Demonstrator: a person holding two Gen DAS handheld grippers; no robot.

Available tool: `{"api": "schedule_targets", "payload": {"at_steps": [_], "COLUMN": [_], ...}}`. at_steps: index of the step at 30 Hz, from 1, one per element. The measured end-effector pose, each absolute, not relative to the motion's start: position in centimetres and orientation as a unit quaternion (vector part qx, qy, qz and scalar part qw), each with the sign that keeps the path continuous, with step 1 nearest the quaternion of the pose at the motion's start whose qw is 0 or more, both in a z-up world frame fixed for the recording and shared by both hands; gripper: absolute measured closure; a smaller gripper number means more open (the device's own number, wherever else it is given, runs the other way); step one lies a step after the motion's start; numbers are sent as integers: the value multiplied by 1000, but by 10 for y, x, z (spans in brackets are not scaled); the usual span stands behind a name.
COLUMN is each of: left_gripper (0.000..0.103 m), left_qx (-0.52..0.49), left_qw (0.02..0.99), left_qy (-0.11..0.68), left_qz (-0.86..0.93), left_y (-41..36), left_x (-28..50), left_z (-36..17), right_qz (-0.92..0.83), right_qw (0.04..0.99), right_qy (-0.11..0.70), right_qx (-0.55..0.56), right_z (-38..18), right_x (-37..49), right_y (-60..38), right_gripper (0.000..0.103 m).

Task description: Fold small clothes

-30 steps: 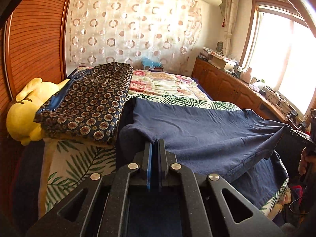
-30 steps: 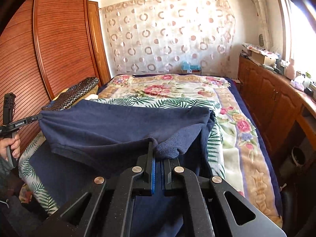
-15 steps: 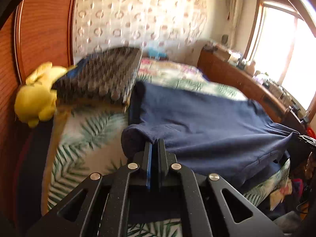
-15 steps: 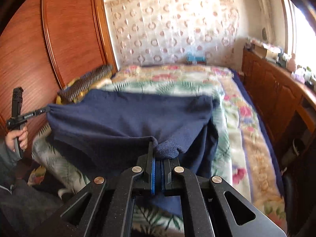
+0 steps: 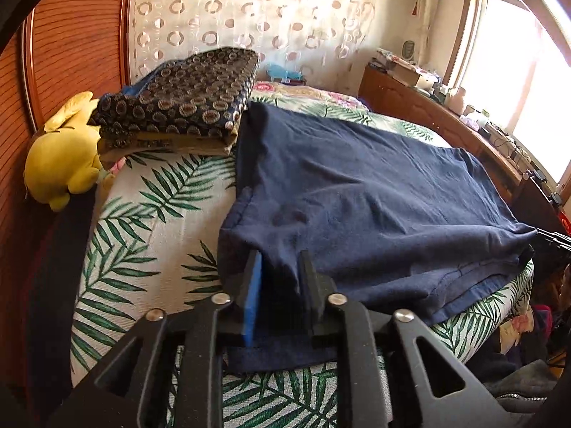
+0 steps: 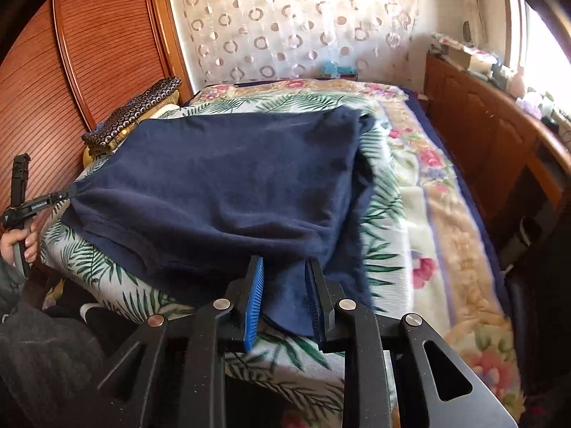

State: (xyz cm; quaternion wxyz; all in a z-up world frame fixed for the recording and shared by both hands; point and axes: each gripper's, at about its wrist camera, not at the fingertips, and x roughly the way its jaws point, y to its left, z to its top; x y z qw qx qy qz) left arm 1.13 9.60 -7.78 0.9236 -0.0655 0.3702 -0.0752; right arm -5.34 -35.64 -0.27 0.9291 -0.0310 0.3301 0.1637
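Note:
A navy blue garment (image 5: pixel 357 192) lies folded over itself on the bed, its upper layer resting on the lower one. It also shows in the right wrist view (image 6: pixel 228 185). My left gripper (image 5: pixel 280 271) is open at the garment's near left corner, with cloth lying loose between its jaws. My right gripper (image 6: pixel 285 278) is open at the near right corner, the cloth slack between its blue pads (image 6: pixel 255 299). In the right wrist view the left gripper's tip (image 6: pixel 60 196) touches the garment's left corner.
A folded patterned blanket (image 5: pixel 185 100) and a yellow plush toy (image 5: pixel 64 160) lie at the bed's left by the wooden wardrobe (image 6: pixel 107 42). A wooden cabinet (image 6: pixel 492 135) with clutter runs along the right under the window. The bed cover (image 6: pixel 428 196) has leaf and flower prints.
Both grippers lowered the held edge of the garment onto the bed, towards the near side, and then opened. The cloth has dropped flat.

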Motion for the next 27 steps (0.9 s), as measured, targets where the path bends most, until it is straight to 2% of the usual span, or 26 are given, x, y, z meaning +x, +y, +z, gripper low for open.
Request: {"api": "schedule_targets", "payload": {"at_steps": [1,3,5,6,7,15,16,18,21,27], "left_gripper": [63,54,39,28,23,23,23,23,23,23], "left_qx": [-67,-72,-75,-75,-74,-68,-69,-70,-70,-68], "left_qw": [925,928,929,929,929,925,925,925,924,923], "left_qy": [366,354,351,352,351,365,366,368,372,376], "left_qz": [-77,-85,-88,-89,-90,-75,-72,-66,-62,-52], "left_y": [97,99,99,99,98,96,96,98,99,101], "left_x": [11,9,9,10,11,16,17,18,19,21], "left_z": [-76,-72,-70,-70,-71,-79,-80,-82,-85,-88], "right_qz": [161,153,140,129,123,105,103,97,103,105], "right_qw": [931,934,935,935,934,924,925,925,922,922], "right_qy": [327,322,325,329,334,364,363,365,370,368], "right_qx": [-29,-22,-24,-27,-28,-48,-51,-51,-50,-63], "right_z": [-1,1,-5,-9,-12,-40,-40,-39,-33,-22], "right_x": [-59,-62,-65,-63,-62,-42,-41,-40,-44,-60], "right_y": [-359,-368,-372,-373,-374,-358,-360,-364,-370,-377], "right_gripper": [76,76,75,75,75,77,80,95,100,100]}}
